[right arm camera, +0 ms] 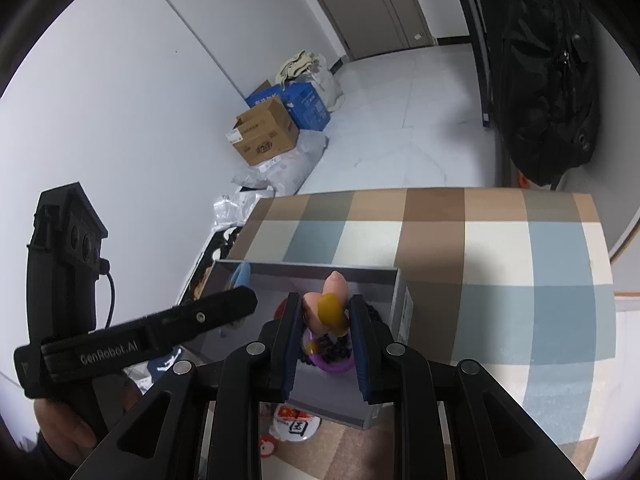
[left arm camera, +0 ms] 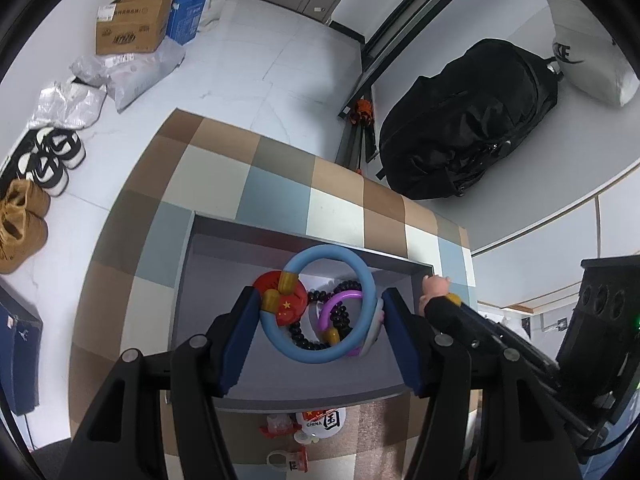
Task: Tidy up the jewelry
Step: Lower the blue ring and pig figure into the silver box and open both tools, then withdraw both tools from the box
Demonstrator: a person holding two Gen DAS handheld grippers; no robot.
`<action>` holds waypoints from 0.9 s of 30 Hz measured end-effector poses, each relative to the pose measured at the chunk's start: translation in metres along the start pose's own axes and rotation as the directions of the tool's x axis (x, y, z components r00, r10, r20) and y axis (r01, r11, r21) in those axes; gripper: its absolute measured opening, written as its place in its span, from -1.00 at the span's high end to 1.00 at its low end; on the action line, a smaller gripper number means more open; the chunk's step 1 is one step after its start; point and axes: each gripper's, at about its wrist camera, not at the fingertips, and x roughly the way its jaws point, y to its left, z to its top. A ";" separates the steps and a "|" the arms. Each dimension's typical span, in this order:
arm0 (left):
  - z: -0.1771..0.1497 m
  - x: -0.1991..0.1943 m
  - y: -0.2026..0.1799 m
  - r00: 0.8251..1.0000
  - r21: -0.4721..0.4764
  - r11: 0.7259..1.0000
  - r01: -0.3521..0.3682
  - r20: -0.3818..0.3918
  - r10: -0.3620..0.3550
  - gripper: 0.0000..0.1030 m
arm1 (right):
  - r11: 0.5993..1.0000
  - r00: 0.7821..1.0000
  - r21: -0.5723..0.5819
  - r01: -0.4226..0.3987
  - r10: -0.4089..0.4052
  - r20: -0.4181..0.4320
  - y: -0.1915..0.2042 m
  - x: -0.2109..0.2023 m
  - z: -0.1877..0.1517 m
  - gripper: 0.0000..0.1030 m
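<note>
My left gripper (left arm camera: 320, 298) is shut on a light-blue ring bracelet (left arm camera: 362, 276) with yellow beads, its pads pressing the ring's two sides above the open grey box (left arm camera: 280, 229). In the box lie a red flag badge (left arm camera: 294, 306), a black bead bracelet (left arm camera: 340, 314) and a purple ring (left arm camera: 328, 308). My right gripper (right arm camera: 326, 300) is shut on a pink pig charm (right arm camera: 334, 286) with a yellow band, over the same box (right arm camera: 320, 270). In the left wrist view the pig charm (left arm camera: 434, 286) shows at the box's right wall. The left gripper (right arm camera: 224, 308) and the blue ring (right arm camera: 242, 274) show at the box's left side.
The box stands on a table with a checkered cloth (left arm camera: 280, 188). In front of the box lie a white "CHINA" badge (left arm camera: 326, 420) and small red and clear trinkets (left arm camera: 280, 428). On the floor are a black bag (left arm camera: 468, 120), cardboard boxes (left arm camera: 132, 24) and shoes (left arm camera: 48, 160).
</note>
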 end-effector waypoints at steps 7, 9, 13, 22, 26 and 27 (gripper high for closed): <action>0.002 0.000 0.000 0.999 -0.020 0.999 0.038 -0.015 -0.039 -0.12 | 1.000 1.000 -0.011 0.006 -0.006 0.012 0.001 -0.002 0.000 0.46; 0.001 -0.002 0.000 0.999 -0.017 0.999 0.036 -0.007 -0.037 -0.12 | 1.000 1.000 -0.012 0.014 -0.014 0.021 0.001 -0.004 -0.001 0.44; 0.000 -0.003 -0.001 1.000 -0.009 1.000 0.026 0.001 -0.025 -0.15 | 1.000 0.999 -0.003 0.025 -0.025 0.039 -0.002 -0.007 -0.002 0.07; -0.004 -0.014 -0.003 0.996 0.038 0.998 -0.057 0.068 0.055 -0.37 | 0.999 0.997 -0.009 0.049 -0.049 0.067 -0.003 -0.009 -0.003 -0.37; -0.010 -0.018 -0.007 0.988 0.080 0.989 -0.122 0.105 0.114 -0.37 | 0.999 0.996 -0.012 0.051 -0.050 0.077 -0.002 -0.013 -0.006 -0.44; -0.012 -0.020 -0.008 0.986 0.090 0.987 -0.135 0.112 0.124 -0.37 | 0.999 0.996 -0.014 0.051 -0.050 0.078 -0.002 -0.014 -0.007 -0.46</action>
